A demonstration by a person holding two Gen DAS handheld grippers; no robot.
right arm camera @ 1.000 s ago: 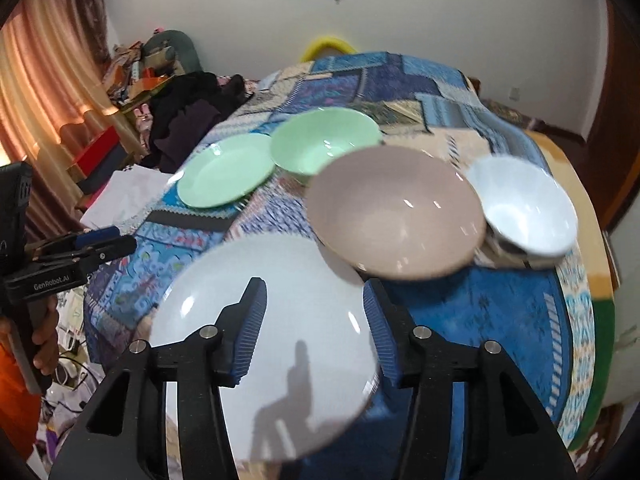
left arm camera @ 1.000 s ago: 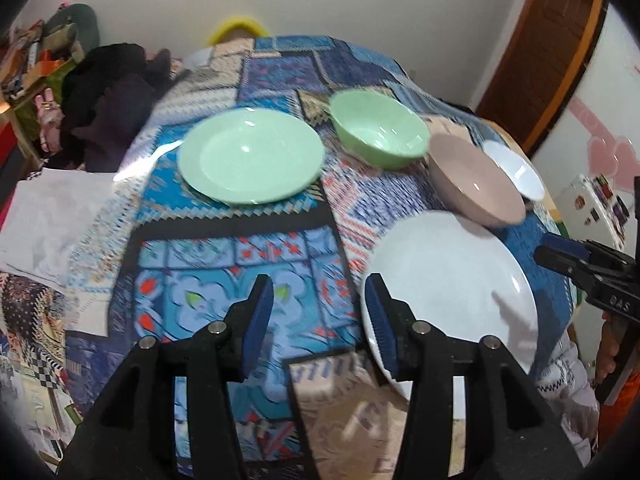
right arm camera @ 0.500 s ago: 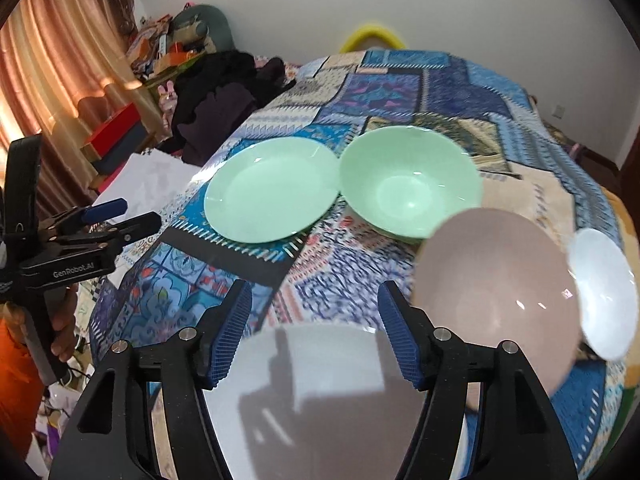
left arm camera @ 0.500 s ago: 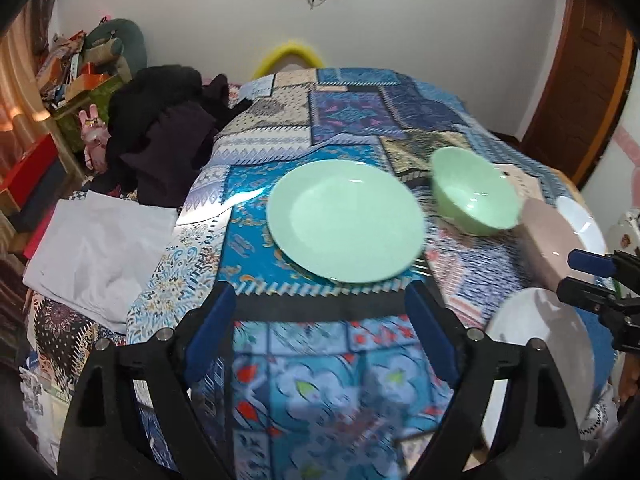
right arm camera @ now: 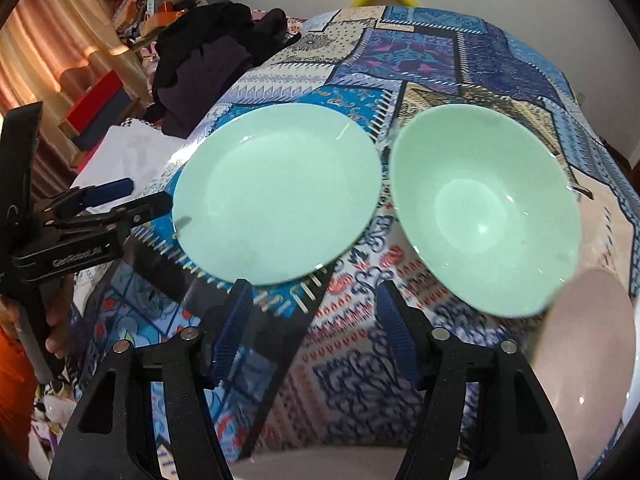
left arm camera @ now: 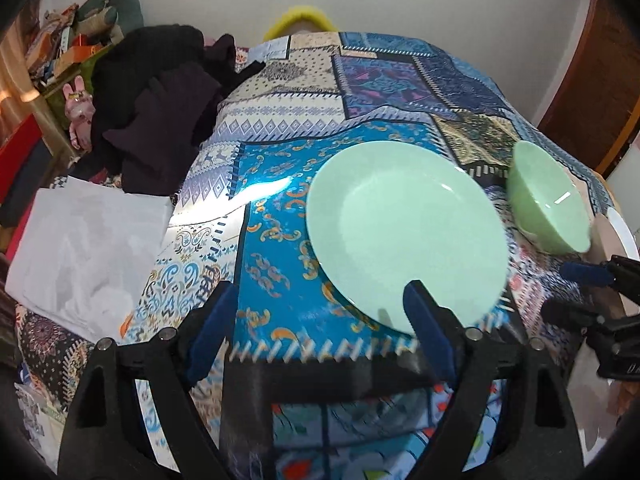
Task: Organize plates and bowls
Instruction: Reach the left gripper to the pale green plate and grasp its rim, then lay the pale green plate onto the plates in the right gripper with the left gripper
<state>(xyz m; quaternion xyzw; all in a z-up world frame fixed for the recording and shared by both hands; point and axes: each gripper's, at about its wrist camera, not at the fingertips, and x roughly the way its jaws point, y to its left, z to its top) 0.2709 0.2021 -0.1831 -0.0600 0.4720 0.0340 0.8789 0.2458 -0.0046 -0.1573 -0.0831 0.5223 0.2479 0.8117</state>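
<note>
A mint green plate (left arm camera: 406,232) lies on the patterned tablecloth, with a mint green bowl (left arm camera: 548,200) to its right. Both show in the right wrist view, the plate (right arm camera: 276,196) on the left and the bowl (right arm camera: 486,208) on the right. My left gripper (left arm camera: 320,312) is open and empty, its right finger over the plate's near rim. My right gripper (right arm camera: 314,316) is open and empty, just short of the gap between plate and bowl. A pink bowl (right arm camera: 592,340) sits at the right, and a white plate's rim (right arm camera: 320,464) shows at the bottom.
A white paper sheet (left arm camera: 84,252) lies at the table's left edge. A black heap of clothes (left arm camera: 160,100) sits at the far left. A white dish's edge (left arm camera: 624,232) peeks past the green bowl. Shelves with clutter (right arm camera: 100,92) stand left of the table.
Both grippers have opened wider and moved forward and left, from over the white plate toward the green plate and green bowl. The white plate has dropped out of the left wrist view.
</note>
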